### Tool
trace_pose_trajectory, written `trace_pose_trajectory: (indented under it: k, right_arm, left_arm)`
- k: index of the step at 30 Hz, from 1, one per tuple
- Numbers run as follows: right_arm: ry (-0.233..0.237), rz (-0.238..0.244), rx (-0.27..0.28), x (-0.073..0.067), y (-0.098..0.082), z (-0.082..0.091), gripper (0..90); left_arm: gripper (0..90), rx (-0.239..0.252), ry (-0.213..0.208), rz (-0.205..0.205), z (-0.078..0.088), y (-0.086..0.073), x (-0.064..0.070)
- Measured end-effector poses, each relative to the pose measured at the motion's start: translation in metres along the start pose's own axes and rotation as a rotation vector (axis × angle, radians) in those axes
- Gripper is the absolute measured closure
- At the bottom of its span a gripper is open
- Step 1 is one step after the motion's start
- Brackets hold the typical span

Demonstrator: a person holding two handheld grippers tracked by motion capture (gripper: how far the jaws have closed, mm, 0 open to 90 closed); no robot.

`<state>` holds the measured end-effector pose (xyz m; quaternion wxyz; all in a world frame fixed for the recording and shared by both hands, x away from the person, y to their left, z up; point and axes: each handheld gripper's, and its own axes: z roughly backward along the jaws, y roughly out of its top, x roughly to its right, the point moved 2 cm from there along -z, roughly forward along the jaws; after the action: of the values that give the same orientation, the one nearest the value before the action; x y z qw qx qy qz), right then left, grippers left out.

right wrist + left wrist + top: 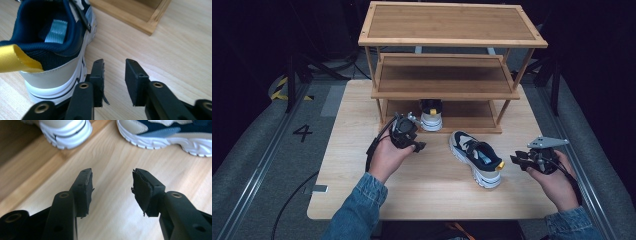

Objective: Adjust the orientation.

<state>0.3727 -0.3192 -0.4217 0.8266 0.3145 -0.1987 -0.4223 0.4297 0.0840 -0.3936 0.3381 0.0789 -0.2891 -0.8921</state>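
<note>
One white-navy-beige sneaker with yellow heel loop (476, 157) lies loose on the pale wood table (422, 195), its mate (431, 115) already parked on the three-tier bamboo rack's (452, 40) bottom shelf (pairing up, likely); left gripper (411, 145) fingers half-spread, empty; right gripper (518, 159) fingers narrower, empty, just beside the heel; dark room, grey floor

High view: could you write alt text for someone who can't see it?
A person's hands hold two grippers over a wooden table: the left gripper near a three-tier shelf, the right gripper beside a sneaker. A second sneaker sits on the bottom tier.
</note>
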Motion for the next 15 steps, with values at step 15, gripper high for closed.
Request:
trace_pose_trajectory:
  k: [15]
  right_arm:
    - [0.089, 0.065, -0.113, -0.023, -0.002, -0.021, 73.2]
  left_arm:
    - [40.5, -0.070, 0.043, 0.026, 0.018, -0.023, -0.003]
